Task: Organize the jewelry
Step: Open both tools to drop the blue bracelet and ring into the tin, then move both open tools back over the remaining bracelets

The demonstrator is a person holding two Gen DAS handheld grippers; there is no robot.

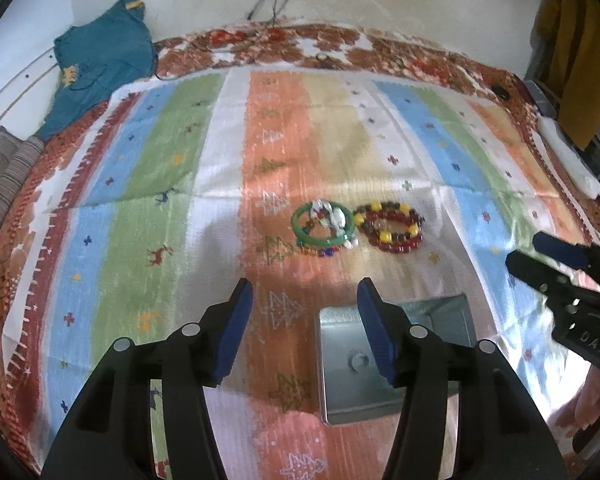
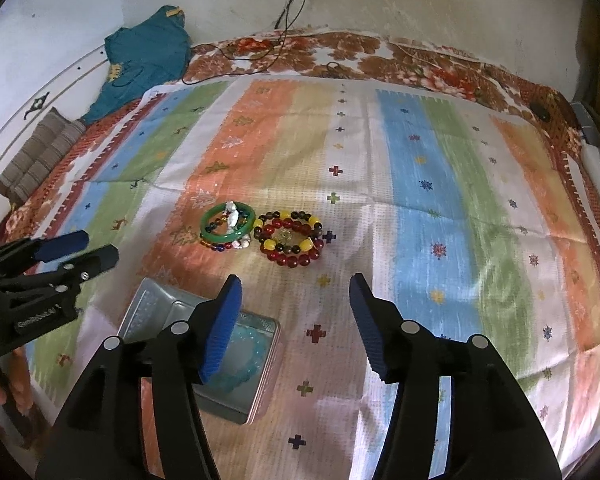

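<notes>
A green bangle [image 1: 322, 225] [image 2: 227, 224] lies on the striped cloth with small beaded and white pieces in and around it. A red and yellow bead bracelet [image 1: 390, 227] [image 2: 290, 240] lies touching its right side. A silver metal tin [image 1: 380, 354] [image 2: 204, 346] stands open nearer to me, with a pale turquoise bracelet [image 2: 242, 354] inside. My left gripper [image 1: 306, 320] is open and empty, above the tin's left edge. My right gripper [image 2: 296, 318] is open and empty, to the right of the tin. Each gripper shows at the edge of the other's view [image 1: 556, 260] [image 2: 76, 252].
The striped cloth [image 2: 420, 184] covers a floral bedspread [image 1: 340, 44]. A teal garment [image 1: 100, 64] and a striped cushion [image 1: 8, 176] lie at the far left. Cables [image 2: 284, 28] hang by the wall. A white object [image 1: 568, 156] lies at the right edge.
</notes>
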